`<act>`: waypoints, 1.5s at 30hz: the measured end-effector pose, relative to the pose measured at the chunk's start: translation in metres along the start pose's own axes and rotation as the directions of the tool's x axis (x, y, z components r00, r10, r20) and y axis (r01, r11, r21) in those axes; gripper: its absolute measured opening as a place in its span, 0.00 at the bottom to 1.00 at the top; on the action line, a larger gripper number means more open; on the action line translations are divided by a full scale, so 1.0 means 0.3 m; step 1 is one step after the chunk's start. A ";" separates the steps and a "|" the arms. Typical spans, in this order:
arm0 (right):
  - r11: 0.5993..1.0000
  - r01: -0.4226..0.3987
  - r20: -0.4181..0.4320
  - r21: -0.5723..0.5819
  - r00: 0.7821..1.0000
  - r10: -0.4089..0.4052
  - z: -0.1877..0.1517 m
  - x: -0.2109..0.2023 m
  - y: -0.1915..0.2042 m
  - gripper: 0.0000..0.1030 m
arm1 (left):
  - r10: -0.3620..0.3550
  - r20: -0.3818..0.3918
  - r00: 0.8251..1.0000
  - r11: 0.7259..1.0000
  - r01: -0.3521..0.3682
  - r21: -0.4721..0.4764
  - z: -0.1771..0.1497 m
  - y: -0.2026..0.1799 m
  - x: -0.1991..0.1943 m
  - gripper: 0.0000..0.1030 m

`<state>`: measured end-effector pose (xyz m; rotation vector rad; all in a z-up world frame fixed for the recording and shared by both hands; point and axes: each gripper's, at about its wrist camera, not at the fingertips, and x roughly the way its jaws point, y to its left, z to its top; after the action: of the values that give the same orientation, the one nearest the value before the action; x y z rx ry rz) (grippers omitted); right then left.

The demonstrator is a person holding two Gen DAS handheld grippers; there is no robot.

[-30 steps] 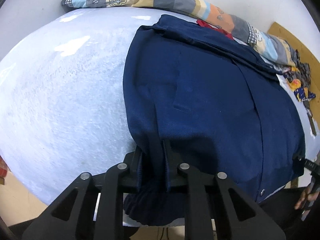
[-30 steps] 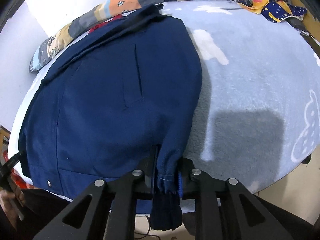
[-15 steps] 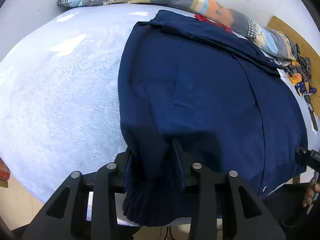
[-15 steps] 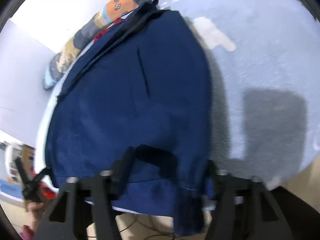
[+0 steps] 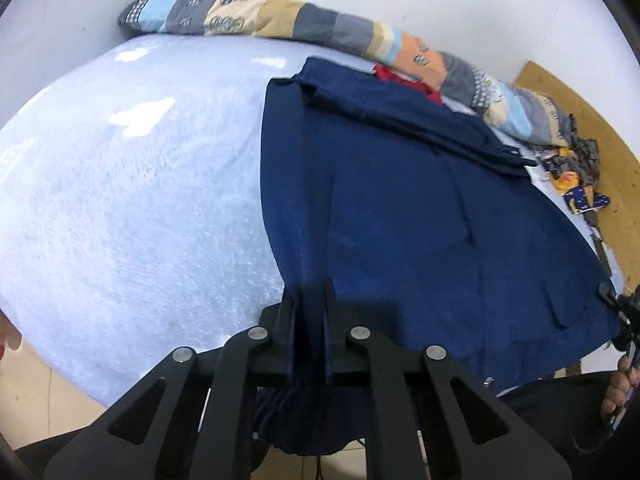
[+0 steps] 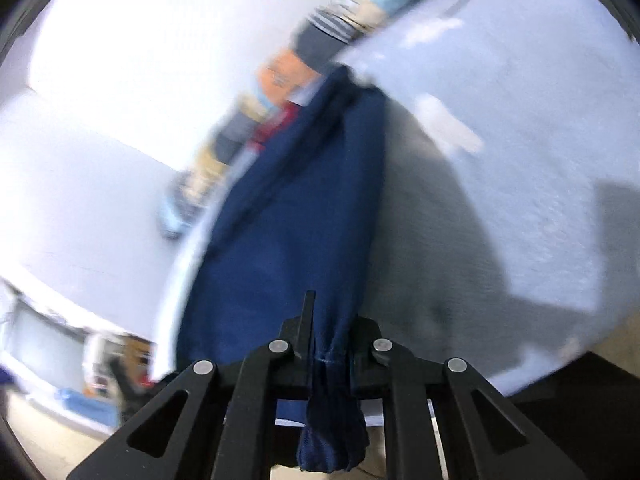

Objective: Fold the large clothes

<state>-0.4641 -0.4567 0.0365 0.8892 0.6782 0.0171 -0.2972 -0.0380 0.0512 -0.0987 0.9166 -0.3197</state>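
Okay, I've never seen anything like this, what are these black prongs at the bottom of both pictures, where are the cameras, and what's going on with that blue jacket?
The black prongs are hand-held grippers, two-finger clamps a person carries, one per hand. Each has a wide-angle camera looking forward along its fingers, so each picture is one gripper's own view.

In the left view, the left gripper is shut on a sleeve of the navy jacket, which lies spread on a pale blue blanket. A patchwork quilt is rolled along the far wall. In the blurred right view, the right gripper is shut on the other sleeve, near its cuff. Both grippers' jaws have just been closing on the fabric between them.
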 end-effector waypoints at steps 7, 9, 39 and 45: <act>0.997 -0.076 0.013 0.004 0.997 0.076 -0.036 -0.085 0.024 0.11 | -0.011 0.018 1.000 1.000 0.011 -0.016 -0.019 0.023 -0.074 0.07; 1.000 -0.020 0.005 -0.007 1.000 0.020 -0.039 -0.093 0.021 0.11 | 0.005 0.004 1.000 1.000 -0.005 -0.018 -0.020 0.033 -0.067 0.08; 0.998 0.027 -0.213 0.063 0.977 -0.013 -0.097 0.012 -0.057 0.10 | -0.028 -0.098 0.995 0.996 0.020 -0.083 -0.037 0.073 0.029 0.11; 0.968 -0.245 -0.061 0.051 0.967 0.248 -0.067 -0.116 0.035 0.09 | -0.114 0.037 0.993 0.986 0.118 -0.117 0.002 0.070 -0.118 0.11</act>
<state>-0.5002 -0.4457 0.0540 1.0143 0.6280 0.2566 -0.3119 -0.0071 0.0742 -0.2670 0.9010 -0.3704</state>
